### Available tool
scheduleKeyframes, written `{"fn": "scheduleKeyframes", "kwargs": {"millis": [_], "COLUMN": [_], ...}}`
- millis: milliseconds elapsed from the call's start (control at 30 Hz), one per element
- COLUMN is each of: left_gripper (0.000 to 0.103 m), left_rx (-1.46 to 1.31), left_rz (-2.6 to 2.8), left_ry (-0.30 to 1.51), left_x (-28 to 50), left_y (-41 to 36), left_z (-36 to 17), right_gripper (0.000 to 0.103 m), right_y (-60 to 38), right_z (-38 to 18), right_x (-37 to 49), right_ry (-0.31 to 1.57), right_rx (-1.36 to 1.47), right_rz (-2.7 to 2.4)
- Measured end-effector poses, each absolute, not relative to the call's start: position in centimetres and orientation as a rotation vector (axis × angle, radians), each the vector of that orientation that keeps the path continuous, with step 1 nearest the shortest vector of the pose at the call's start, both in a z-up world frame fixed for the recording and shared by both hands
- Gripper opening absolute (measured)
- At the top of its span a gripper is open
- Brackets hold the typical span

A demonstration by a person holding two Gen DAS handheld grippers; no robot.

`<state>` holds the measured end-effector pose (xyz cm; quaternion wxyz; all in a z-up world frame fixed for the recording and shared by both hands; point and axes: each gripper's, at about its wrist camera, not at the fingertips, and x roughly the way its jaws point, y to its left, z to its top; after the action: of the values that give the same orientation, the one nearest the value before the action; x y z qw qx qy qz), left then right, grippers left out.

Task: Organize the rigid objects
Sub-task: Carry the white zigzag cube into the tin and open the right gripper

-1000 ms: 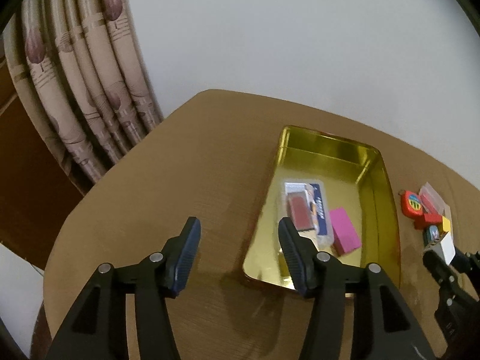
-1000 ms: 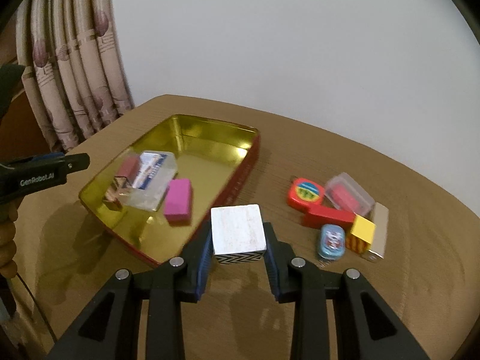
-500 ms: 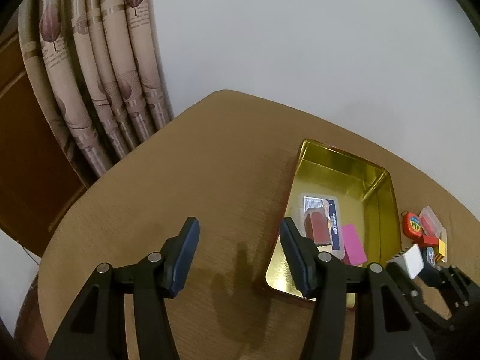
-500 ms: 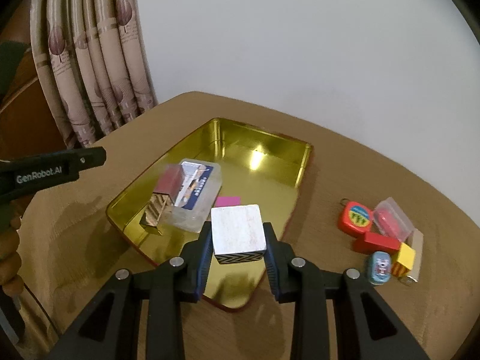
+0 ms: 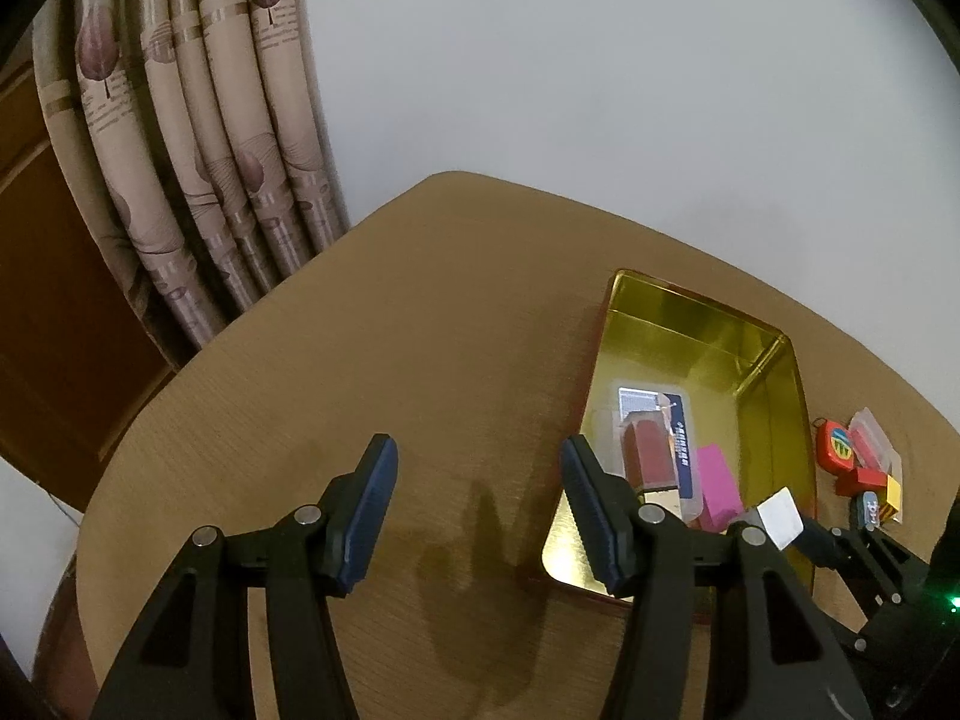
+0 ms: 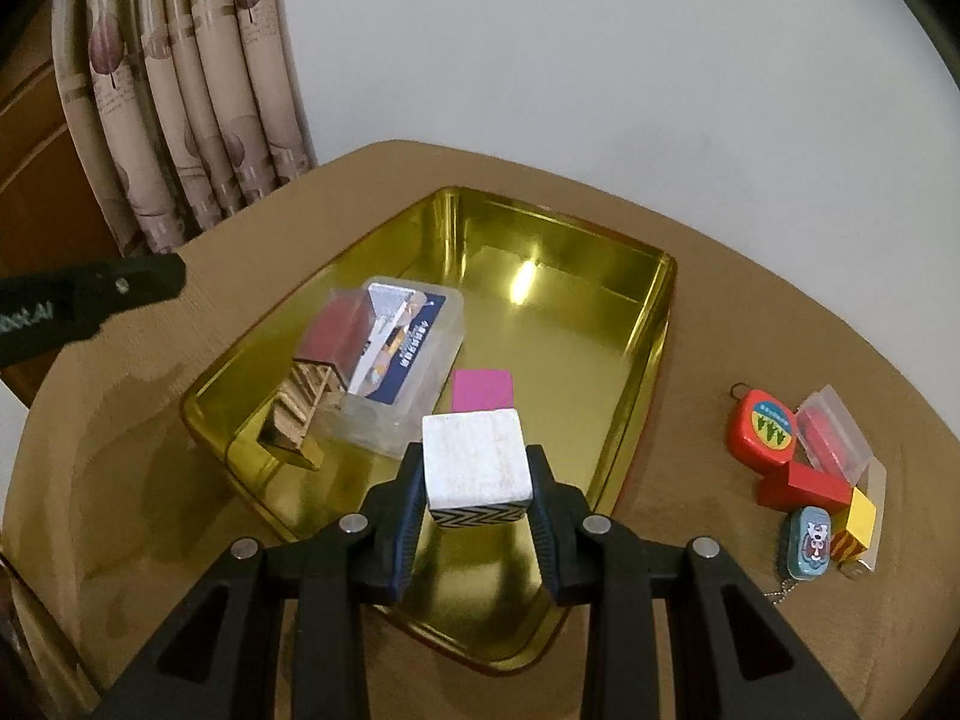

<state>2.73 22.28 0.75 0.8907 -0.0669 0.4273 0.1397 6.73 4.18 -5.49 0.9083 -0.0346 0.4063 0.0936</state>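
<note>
My right gripper (image 6: pixel 477 474) is shut on a white cube (image 6: pixel 477 459) with a zigzag-patterned side and holds it over the near part of the gold tin tray (image 6: pixel 651 360). The tray holds a clear plastic box (image 6: pixel 408 354), a pink block (image 6: pixel 483 390) and a wooden piece (image 6: pixel 303 408). The cube also shows in the left wrist view (image 5: pixel 780 516) above the tray (image 5: pixel 774 396). My left gripper (image 5: pixel 477 480) is open and empty over the table, left of the tray.
Right of the tray lie a red tape measure (image 6: pixel 759 426), a clear case (image 6: pixel 834 432), a red block (image 6: pixel 801 486), a yellow block (image 6: pixel 855 525) and a small blue tin (image 6: pixel 810 543). A curtain (image 5: pixel 198 168) hangs at the back left beyond the round table's edge (image 5: pixel 108 468).
My right gripper has carried the white cube left from beside the tray to over it. The left gripper has pulled back and left, away from the tray.
</note>
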Motion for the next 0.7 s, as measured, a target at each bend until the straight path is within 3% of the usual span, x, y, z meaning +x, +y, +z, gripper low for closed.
{"fn": "scheduleKeyframes", "kwargs": {"millis": [700], "left_gripper": [0.054], "left_rx": [-0.233], "left_rz": [0.380], "left_ry": [0.922], "left_x": [2.8], "left_y": [26.4], "left_z": [0.2], "right_gripper": [0.032], "right_y": [5.1], "right_z": [-7.5], "right_x": [7.9], "right_ry": [0.860], "right_rx": [-0.107], "right_rz": [0.197]}}
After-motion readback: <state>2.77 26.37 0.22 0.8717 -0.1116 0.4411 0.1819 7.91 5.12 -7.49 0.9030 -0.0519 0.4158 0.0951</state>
